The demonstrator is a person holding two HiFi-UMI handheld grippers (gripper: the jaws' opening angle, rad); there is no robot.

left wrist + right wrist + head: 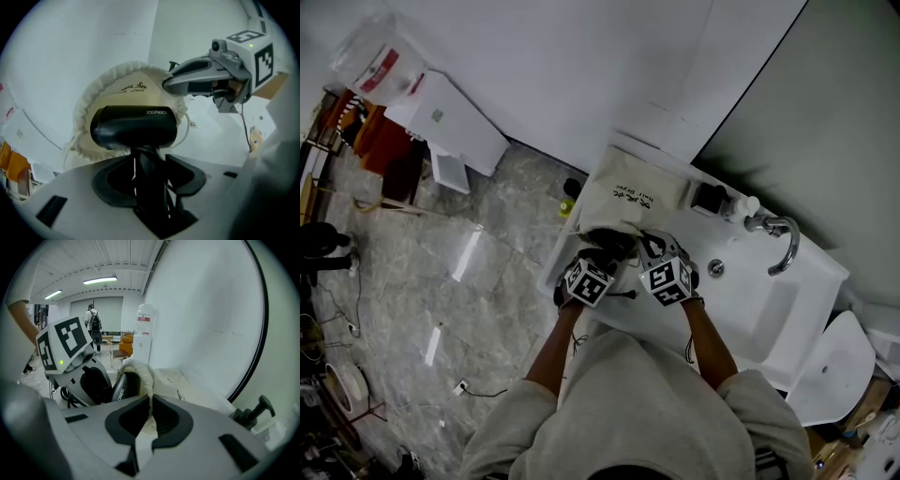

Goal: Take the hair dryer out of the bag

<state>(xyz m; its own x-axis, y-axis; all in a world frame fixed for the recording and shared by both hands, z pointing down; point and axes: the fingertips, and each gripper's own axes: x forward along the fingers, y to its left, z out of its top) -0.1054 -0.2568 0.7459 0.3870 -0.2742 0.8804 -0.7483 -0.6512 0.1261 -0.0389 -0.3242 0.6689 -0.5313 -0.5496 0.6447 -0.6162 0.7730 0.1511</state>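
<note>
A grey marble floor (487, 281) and a plain white wall (581, 66) frame the scene. A long white washbasin counter (787, 309) runs from the wall toward the near right. The person in a pale grey top (628, 412) stands at its near edge, both forearms reaching onto its left end.

On that far left end lies a cream drawstring cloth bag (633, 197) with dark script on its side, its gathered, ruffled mouth turned toward the person. A black plastic hair dryer (133, 126) with a short round barrel sits at that mouth. The barrel lies crosswise, just in front of the ruffled rim, and the handle points back to the person. How much of the far side is inside the bag cannot be told.

The left gripper (150, 171) has its dark jaws clamped on the hair dryer's handle, partly apart around it. The right gripper (150, 416), just beside it on the right, has its jaws almost together, pinching a fold of the bag's rim.

A curved chrome tap (783, 239) stands on the far right of the counter.
</note>
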